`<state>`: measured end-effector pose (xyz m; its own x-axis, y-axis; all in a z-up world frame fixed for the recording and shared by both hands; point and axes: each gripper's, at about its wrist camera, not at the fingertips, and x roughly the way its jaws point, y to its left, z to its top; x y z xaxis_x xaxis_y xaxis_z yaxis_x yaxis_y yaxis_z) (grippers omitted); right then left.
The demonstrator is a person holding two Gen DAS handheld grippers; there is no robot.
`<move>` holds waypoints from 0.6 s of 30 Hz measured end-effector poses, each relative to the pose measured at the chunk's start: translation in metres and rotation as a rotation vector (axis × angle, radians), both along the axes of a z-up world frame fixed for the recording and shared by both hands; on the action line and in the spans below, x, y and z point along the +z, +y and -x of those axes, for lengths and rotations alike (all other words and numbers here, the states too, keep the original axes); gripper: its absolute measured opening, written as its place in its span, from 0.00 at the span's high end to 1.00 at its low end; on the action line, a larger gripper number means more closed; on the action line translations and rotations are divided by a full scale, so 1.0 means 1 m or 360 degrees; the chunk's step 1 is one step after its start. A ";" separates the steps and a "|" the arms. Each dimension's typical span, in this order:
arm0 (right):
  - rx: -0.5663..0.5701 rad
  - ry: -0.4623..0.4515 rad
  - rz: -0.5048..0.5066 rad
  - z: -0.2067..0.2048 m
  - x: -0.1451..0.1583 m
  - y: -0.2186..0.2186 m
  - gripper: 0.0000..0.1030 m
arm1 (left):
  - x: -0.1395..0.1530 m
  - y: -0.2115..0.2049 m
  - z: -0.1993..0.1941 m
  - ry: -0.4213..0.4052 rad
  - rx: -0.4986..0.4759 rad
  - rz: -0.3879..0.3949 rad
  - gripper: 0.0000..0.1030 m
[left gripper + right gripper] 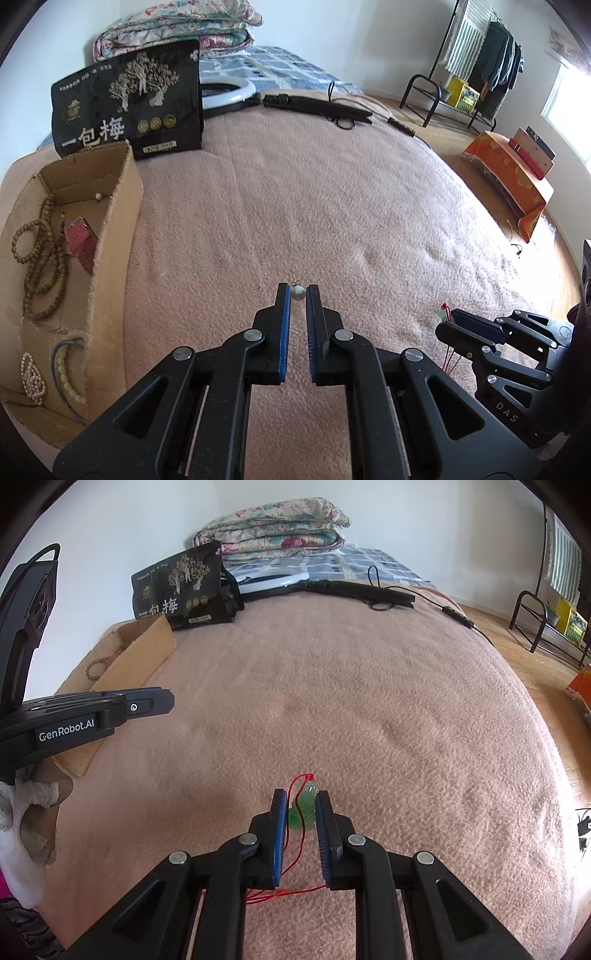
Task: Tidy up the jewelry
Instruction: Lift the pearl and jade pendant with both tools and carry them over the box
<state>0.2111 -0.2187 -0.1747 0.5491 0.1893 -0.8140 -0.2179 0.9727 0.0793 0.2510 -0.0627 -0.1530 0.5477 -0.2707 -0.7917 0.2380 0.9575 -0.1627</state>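
Note:
My left gripper (297,292) is shut on a small pearl earring (297,293), whose thin hook sticks up past the fingertips, just above the pink blanket (332,206). My right gripper (301,806) is shut on a green jade pendant (303,808); its red cord (295,864) trails down between the fingers. In the left wrist view the right gripper (448,319) sits at the lower right with the cord hanging from it. A cardboard box (122,229) at the left holds wooden bead strands (44,266), a red card, a pearl and bracelets.
A black snack bag (129,107) stands behind the box. Beyond it lie a ring light (225,90), a folded tripod with cable (325,105) and folded quilts (177,29). A clothes rack (476,62) and an orange-covered low stand (513,173) are on the floor to the right.

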 end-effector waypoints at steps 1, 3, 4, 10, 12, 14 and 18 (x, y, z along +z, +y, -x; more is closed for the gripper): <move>0.0004 -0.0007 0.0001 0.002 0.003 0.001 0.86 | 0.003 0.002 0.001 -0.0011 0.0002 0.0007 0.94; 0.0017 -0.0026 0.0003 0.006 0.010 0.004 0.86 | 0.011 0.005 0.006 -0.0041 0.0006 0.0011 0.94; 0.0025 -0.0034 0.0003 0.008 0.014 0.006 0.87 | 0.015 0.007 0.008 -0.0054 0.0007 0.0011 0.94; 0.0076 -0.0093 0.0005 0.020 0.036 0.020 0.86 | 0.035 0.020 0.023 -0.0132 0.0026 0.0024 0.94; 0.0100 -0.0120 0.0010 0.024 0.044 0.028 0.86 | 0.042 0.027 0.028 -0.0150 0.0036 0.0041 0.94; 0.0124 -0.0146 0.0010 0.028 0.051 0.035 0.86 | 0.050 0.033 0.034 -0.0181 0.0045 0.0037 0.94; 0.0169 -0.0186 -0.0011 0.035 0.064 0.050 0.87 | 0.062 0.048 0.042 -0.0230 0.0069 0.0037 0.94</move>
<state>0.1758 -0.1691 -0.1107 0.6166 0.2568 -0.7443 -0.3276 0.9433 0.0541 0.2093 -0.0146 -0.0910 0.6672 -0.2618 -0.6974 0.2194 0.9637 -0.1519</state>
